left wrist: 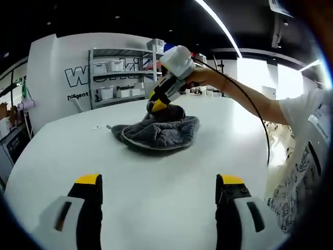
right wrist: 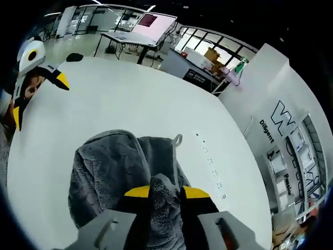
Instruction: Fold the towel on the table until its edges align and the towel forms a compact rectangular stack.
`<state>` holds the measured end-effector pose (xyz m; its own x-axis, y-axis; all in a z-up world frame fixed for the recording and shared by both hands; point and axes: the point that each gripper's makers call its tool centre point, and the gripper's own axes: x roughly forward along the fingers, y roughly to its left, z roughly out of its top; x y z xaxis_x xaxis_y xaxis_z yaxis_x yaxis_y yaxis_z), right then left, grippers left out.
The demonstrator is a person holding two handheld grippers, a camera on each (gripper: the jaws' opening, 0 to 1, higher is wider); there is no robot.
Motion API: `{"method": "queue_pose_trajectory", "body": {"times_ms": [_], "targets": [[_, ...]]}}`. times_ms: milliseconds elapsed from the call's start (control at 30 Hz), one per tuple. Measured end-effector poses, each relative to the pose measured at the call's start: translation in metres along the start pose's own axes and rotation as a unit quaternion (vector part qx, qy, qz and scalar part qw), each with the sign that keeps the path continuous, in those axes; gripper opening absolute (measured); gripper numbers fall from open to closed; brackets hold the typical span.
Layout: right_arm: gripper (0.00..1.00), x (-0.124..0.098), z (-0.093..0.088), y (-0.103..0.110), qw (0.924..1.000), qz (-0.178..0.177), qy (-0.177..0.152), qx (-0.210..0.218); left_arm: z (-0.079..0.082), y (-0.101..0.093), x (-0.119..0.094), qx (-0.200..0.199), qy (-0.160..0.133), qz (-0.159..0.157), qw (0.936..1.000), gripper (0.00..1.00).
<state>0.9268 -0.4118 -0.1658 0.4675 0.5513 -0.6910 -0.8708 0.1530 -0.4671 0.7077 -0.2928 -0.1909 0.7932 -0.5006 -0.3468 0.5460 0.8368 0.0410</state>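
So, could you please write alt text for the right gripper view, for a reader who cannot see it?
The right claw pinches a raised fold of a crumpled grey towel lying on a white table. The left claw hangs open at the far left edge, above the table.

Bright, even indoor light falls on the white table [left wrist: 156, 177], which glares softly toward 3 o'clock in the left gripper view, where a window [left wrist: 260, 78] is blown out. A ceiling light strip [left wrist: 218, 26] streaks at 1 o'clock. The gray towel [left wrist: 158, 130] casts only a faint shadow. Fisheye bending curves the edges; near jaws look slightly soft.
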Motion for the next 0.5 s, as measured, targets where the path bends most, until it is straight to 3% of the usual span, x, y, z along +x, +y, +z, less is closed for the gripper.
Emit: {"method": "queue_pose_trajectory", "body": {"times_ms": [267, 400, 500], "targets": [[0.09, -0.041, 0.019, -0.027, 0.9961, -0.043, -0.075, 0.016, -0.001, 0.004, 0.002, -0.005, -0.001, 0.003, 1.0, 0.94], [0.09, -0.074, 0.027, -0.051, 0.9891, -0.079, -0.119, 0.038, -0.002, 0.002, 0.004, -0.005, 0.001, 0.0, 1.0, 0.94], [0.09, -0.101, 0.022, -0.076, 0.9788, -0.118, -0.15, 0.074, 0.0, 0.001, 0.005, -0.004, 0.0, -0.002, 1.0, 0.94]]}}
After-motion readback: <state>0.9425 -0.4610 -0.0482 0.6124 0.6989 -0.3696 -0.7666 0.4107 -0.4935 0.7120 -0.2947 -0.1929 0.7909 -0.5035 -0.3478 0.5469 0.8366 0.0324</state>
